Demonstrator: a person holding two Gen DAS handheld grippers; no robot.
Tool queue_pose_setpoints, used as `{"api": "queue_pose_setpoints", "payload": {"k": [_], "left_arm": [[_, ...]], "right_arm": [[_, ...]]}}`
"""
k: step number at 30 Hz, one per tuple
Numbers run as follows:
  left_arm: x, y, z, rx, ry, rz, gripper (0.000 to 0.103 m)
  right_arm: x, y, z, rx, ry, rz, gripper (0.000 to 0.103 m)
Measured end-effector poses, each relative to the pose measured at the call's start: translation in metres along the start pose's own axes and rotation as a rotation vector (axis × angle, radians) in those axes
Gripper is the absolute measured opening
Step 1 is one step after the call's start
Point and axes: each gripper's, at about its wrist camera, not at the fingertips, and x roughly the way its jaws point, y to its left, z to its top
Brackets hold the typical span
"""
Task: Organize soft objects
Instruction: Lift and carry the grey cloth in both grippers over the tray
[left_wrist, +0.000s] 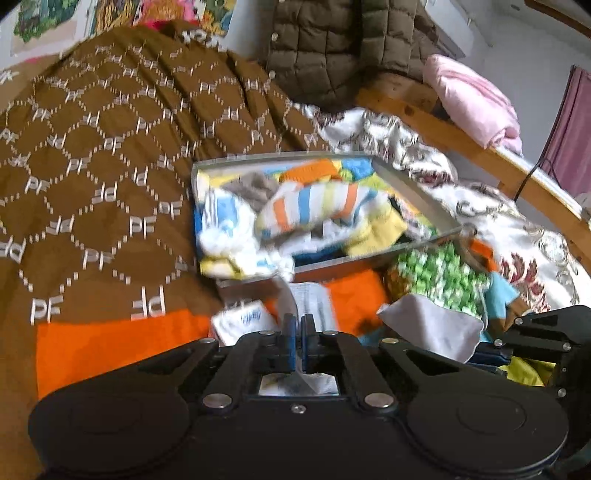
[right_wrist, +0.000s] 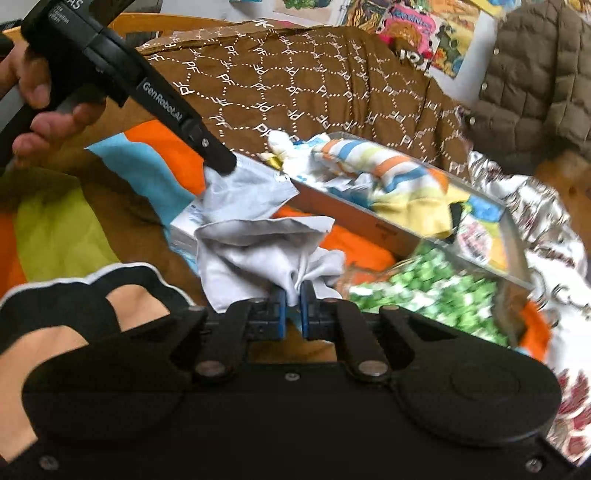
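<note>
Box (left_wrist: 413, 188): partly filled with socks (left_wrist: 314, 210). Grey cloth (right_wrist: 258, 254): outside box, pinched by both closed tongs, left (left_wrist: 298, 325) and right (right_wrist: 291, 308). Green cloth (right_wrist: 424, 295): unsorted.

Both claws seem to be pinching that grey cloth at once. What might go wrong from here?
The left gripper and right gripper each pinch only an edge of the grey cloth, so it may slip free if pulled taut. The clear box already looks heaped with striped socks, so adding more might spill some. The slack cloth hangs over a small packet and might drag it.
</note>
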Motion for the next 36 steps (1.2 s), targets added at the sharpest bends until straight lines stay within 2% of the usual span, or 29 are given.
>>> {"api": "queue_pose_setpoints", "payload": {"k": [6,8,13,18,26,31,36], "left_arm": [[-0.004,-0.010,0.028,0.002,-0.087,-0.012,0.001],[-0.002,-0.015,0.040,0.000,-0.123,-0.024,0.001],[0.014,-0.035,0.070,-0.018,-0.201,-0.053,0.001],[0.040,-0.051,0.089,-0.050,-0.231,-0.070,0.001],[0.086,-0.059,0.107,-0.102,-0.250,-0.044,0.002],[0.114,-0.055,0.110,-0.132,-0.230,-0.009,0.002],[0.132,-0.047,0.107,-0.169,-0.198,0.009,0.002]], "right_arm": [[-0.012,-0.024,0.021,-0.046,-0.036,-0.053,0.002],[-0.016,-0.041,0.035,-0.046,-0.066,-0.099,0.002],[-0.014,-0.076,0.054,-0.011,-0.092,-0.159,0.002],[-0.002,-0.125,0.074,0.049,-0.091,-0.199,0.002],[0.043,-0.174,0.099,0.109,-0.063,-0.240,0.002],[0.072,-0.202,0.098,0.192,-0.022,-0.252,0.002],[0.090,-0.214,0.083,0.212,0.019,-0.264,0.003]]}}
